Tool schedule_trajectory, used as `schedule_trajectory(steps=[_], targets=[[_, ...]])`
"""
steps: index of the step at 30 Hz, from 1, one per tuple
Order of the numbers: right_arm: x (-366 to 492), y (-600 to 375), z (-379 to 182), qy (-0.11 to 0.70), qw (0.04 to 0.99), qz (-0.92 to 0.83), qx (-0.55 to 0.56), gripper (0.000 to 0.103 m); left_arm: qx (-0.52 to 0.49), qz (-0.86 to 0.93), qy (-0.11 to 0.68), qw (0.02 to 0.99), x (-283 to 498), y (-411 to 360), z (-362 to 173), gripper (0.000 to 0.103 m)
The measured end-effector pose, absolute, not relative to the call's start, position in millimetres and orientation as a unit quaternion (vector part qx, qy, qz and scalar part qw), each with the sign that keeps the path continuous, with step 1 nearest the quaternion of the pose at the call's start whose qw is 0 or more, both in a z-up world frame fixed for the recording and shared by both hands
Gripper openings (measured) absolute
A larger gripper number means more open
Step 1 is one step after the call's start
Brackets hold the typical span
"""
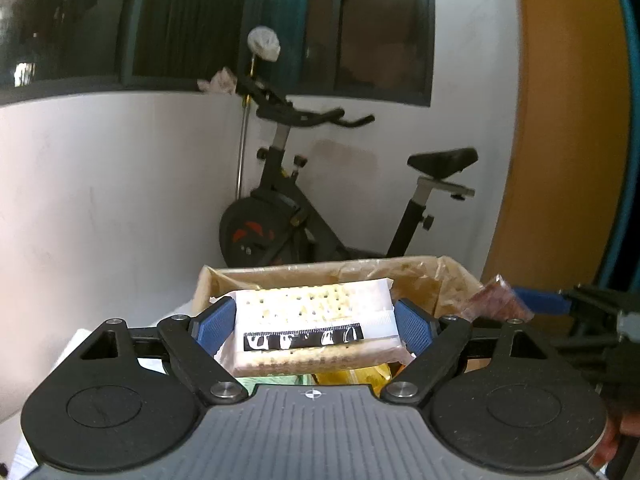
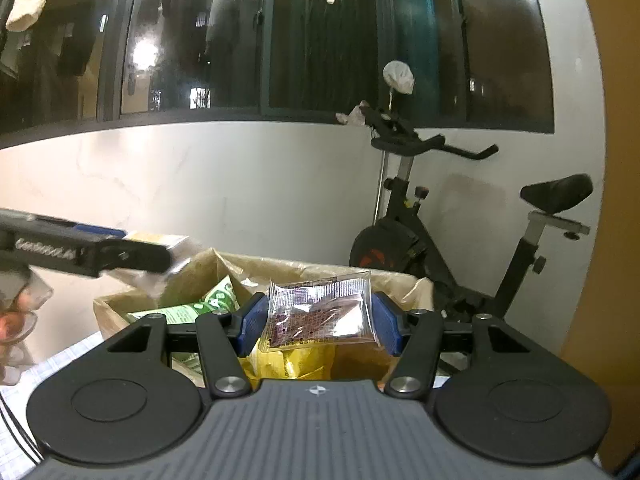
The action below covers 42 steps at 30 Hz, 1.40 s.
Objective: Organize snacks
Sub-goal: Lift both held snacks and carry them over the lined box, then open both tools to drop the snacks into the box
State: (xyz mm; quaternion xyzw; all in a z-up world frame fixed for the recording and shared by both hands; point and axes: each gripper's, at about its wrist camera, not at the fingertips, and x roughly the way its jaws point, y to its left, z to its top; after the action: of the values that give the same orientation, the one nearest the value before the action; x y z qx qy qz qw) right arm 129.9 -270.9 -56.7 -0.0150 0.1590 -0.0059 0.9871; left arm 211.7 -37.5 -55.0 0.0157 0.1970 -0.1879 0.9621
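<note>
My left gripper (image 1: pixel 314 322) is shut on a pale cracker pack (image 1: pixel 316 316) in clear wrap with a black label strip, held over a cardboard box (image 1: pixel 452 276) lined with plastic. My right gripper (image 2: pixel 320 320) is shut on a clear packet of dark brown biscuits (image 2: pixel 320 312), held above the same box (image 2: pixel 416 284). In the left wrist view the brown packet (image 1: pixel 500 300) shows at the right with a blue finger behind it. In the right wrist view the left gripper's arm and cracker pack (image 2: pixel 154 238) show at the left. Inside the box lie a green packet (image 2: pixel 200 306) and a yellow packet (image 2: pixel 300 360).
A black exercise bike (image 1: pixel 288 216) stands against the white wall behind the box, under a dark window. An orange panel (image 1: pixel 560 120) rises at the right. A person's fingers (image 2: pixel 16 320) hold the left gripper's handle. White tabletop shows under the box at the left.
</note>
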Motion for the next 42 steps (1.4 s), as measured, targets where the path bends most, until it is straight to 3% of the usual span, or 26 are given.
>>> schedule_trajectory(steps=[9,15,23,35,42], targets=[[160,-275,-89,0.199,0.980,-0.008,-0.005,0.060,0.051,-0.199,0.218,0.954,232,-56,-82,0.089],[166,-276,-97,0.208,0.978,-0.007,-0.005,0.078,0.070,-0.200,0.208,0.955,230,-57,-90,0.096],[166,-270,-97,0.210,0.978,-0.003,-0.022,0.084,0.052,-0.186,0.216,0.957,234,-49,-85,0.096],[152,-255,-84,0.212,0.977,-0.014,-0.027,0.084,0.043,-0.166,0.210,0.963,209,-31,-69,0.096],[132,-247,-66,0.204,0.979,-0.021,-0.018,0.094,0.041,-0.168,0.187,0.967,179,-22,-52,0.096]])
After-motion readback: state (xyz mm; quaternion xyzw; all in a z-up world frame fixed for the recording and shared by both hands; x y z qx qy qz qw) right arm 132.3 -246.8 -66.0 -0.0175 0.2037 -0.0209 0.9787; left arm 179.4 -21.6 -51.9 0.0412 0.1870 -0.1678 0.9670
